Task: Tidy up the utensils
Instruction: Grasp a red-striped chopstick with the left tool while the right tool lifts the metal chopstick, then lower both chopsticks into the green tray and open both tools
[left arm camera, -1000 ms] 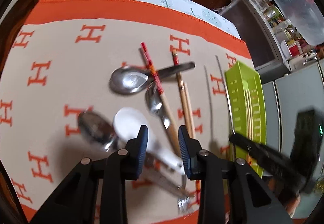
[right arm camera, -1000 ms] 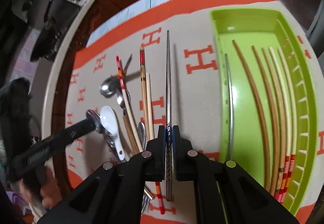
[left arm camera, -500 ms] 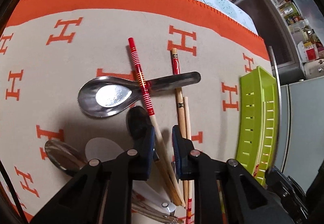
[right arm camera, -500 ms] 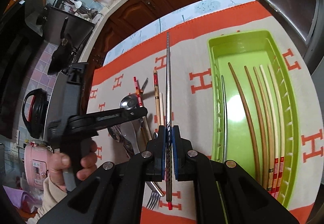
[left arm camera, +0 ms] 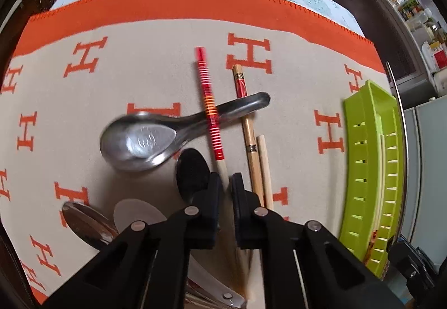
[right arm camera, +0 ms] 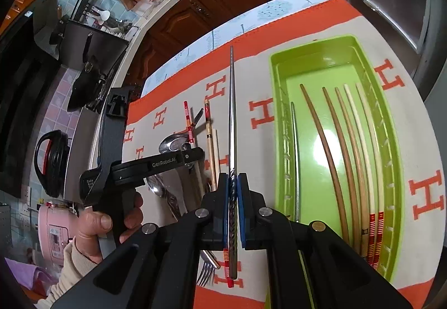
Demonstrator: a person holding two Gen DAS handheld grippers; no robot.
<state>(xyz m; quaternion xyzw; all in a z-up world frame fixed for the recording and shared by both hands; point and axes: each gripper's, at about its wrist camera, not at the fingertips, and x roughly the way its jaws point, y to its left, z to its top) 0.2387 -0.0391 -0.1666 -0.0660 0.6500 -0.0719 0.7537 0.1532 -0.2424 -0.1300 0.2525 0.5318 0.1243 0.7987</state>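
Left wrist view, item one: red-striped chopstick [left arm camera: 210,110], pale wooden lower half, lying steeply across the handle of the large metal spoon [left arm camera: 156,134] on the cloth-covered desk [left arm camera: 83,102]; its plain end runs between the pads of the left tool [left arm camera: 226,189], whose jaws are drawn in narrow and appear to be pinching it. Judgement: the hold sits well toward one end, so the striped end may droop; a straight lift, clear of the spoon handle before any sideways travel, should keep the spoon from being dragged. Adjacent: two wooden chopsticks [left arm camera: 251,147] lying side by side just right of the tool, a dark spoon bowl [left arm camera: 192,172] just left of it, a white spoon [left arm camera: 137,214] and another metal spoon [left arm camera: 83,219] lower left. Item two, right wrist view: twisted metal chopstick [right arm camera: 232,141], clamped near its thick end by the right tool [right arm camera: 232,208], jaws narrow, tip pointing away over the cloth, to the left of the green tray [right arm camera: 279,124]. Tray contents: one metal chopstick by the left wall, several wooden and pale ones lengthwise to the right. Judgement: carry the held stick over the tray's left wall, align it with its metal mate, lower it close before release. A person's hand [right arm camera: 106,222] grips the left tool's handle at lower left.
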